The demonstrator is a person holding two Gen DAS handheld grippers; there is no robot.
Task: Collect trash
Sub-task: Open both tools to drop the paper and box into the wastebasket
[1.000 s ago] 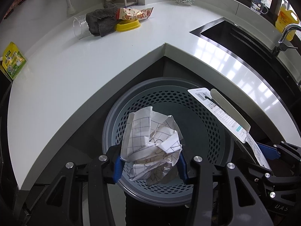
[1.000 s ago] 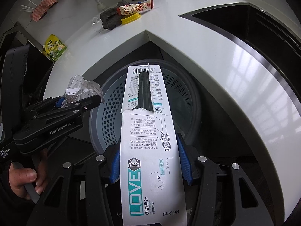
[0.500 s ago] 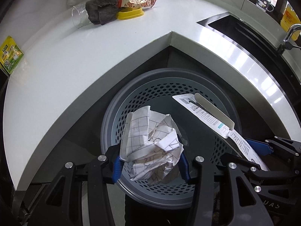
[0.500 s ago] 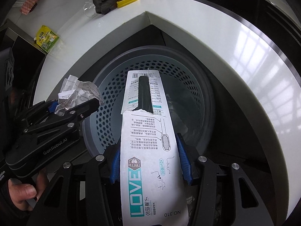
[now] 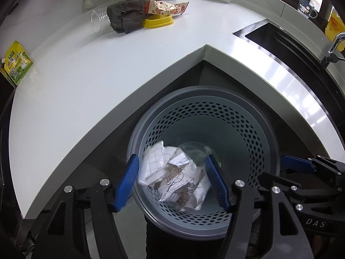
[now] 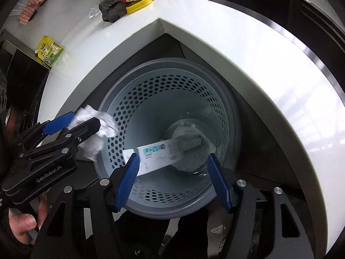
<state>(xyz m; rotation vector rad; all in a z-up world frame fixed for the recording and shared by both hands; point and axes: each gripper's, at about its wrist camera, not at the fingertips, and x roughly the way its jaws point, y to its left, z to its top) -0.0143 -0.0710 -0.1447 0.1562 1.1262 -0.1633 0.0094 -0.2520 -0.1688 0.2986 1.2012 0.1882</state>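
A grey perforated bin (image 5: 215, 90) (image 6: 172, 62) stands on the floor in the corner under the counter. My left gripper (image 5: 172, 181) (image 6: 73, 125) hangs over its near rim with its jaws opening. A crumpled ball of gridded paper (image 5: 174, 179) (image 6: 94, 129) sits blurred between the pads, which no longer squeeze it. My right gripper (image 6: 172, 181) (image 5: 286, 172) is over the bin too, also with jaws opening and nothing pressed between them. The white toothbrush packet (image 6: 168, 153) is blurred, dropping inside the bin above crumpled waste (image 6: 189, 159) at the bottom.
The white L-shaped counter (image 5: 107, 69) wraps around the bin. On it lie a grey cloth (image 5: 127, 17), a snack wrapper (image 5: 166, 7), a yellow lid (image 5: 157, 22), a clear cup (image 5: 99, 19) and a green packet (image 5: 17, 62). A dark sink (image 5: 291, 47) is at the right.
Both pairs of jaws have spread apart. The toothbrush packet has left the right gripper and fallen into the bin. The paper ball has come loose and slipped lower between the left pads.
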